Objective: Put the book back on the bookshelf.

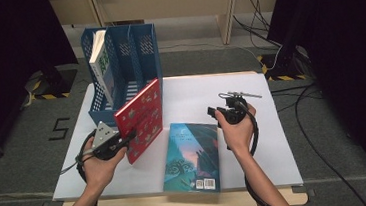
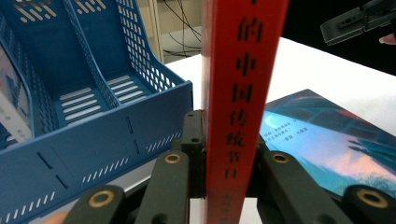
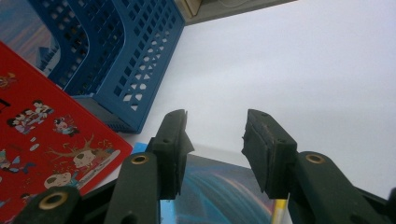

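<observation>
Red book (image 1: 141, 119) is up on edge on the surface (image 1: 190, 95), spine toward me, clamped at its lower corner by my left gripper (image 2: 228, 172), whose fingers (image 2: 170, 186) are pressed tight on both covers. It stands just in front of the blue file rack (image 1: 132, 62), and the rack's open slots lie straight beyond it, so I judge the book's long edge has to line up with a slot. The left hand is the near one. My right gripper (image 3: 215, 140) hangs with fingers partly open, gripping nothing, above the top edge of the teal book (image 1: 193, 155) lying flat beside the red book.
</observation>
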`<state>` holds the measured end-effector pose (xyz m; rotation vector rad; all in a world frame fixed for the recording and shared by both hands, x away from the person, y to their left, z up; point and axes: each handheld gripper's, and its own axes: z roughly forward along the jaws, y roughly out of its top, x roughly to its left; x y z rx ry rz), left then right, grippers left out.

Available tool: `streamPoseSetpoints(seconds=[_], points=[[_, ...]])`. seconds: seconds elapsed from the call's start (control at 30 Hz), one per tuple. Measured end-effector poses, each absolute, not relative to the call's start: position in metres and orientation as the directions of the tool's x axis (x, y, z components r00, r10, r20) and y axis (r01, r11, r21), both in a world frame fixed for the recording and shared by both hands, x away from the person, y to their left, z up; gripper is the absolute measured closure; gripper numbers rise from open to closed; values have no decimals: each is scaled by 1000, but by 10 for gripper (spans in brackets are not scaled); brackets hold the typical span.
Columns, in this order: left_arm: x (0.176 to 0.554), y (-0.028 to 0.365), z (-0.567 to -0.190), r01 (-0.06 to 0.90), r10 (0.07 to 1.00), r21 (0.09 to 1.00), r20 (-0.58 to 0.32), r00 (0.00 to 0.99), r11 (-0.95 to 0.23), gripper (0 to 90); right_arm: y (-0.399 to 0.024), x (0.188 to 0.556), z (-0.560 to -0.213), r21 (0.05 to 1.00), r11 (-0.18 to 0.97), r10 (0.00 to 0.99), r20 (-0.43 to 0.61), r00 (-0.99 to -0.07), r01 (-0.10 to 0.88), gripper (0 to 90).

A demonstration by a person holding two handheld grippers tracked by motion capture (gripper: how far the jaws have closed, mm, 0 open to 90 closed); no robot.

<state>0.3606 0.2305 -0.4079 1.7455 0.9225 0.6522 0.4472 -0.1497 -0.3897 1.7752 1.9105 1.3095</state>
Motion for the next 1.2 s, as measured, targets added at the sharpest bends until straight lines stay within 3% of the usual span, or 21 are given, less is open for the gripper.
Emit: streamPoseSetpoints(seconds=[0.43,0.83,1.2], points=[[356,232,-421,247,838,957,-9,545,-151,760,-153,443,-392,712,-133,887,396,-238,689,586],[365,222,-402,164,844,982,-10,537,-93,743,-155,443,-391,715,-140,886,400,-235,685,582],[369,223,-405,146,835,987,-20,550,-73,780,-156,442,-394,714,-145,886,402,-232,685,582]])
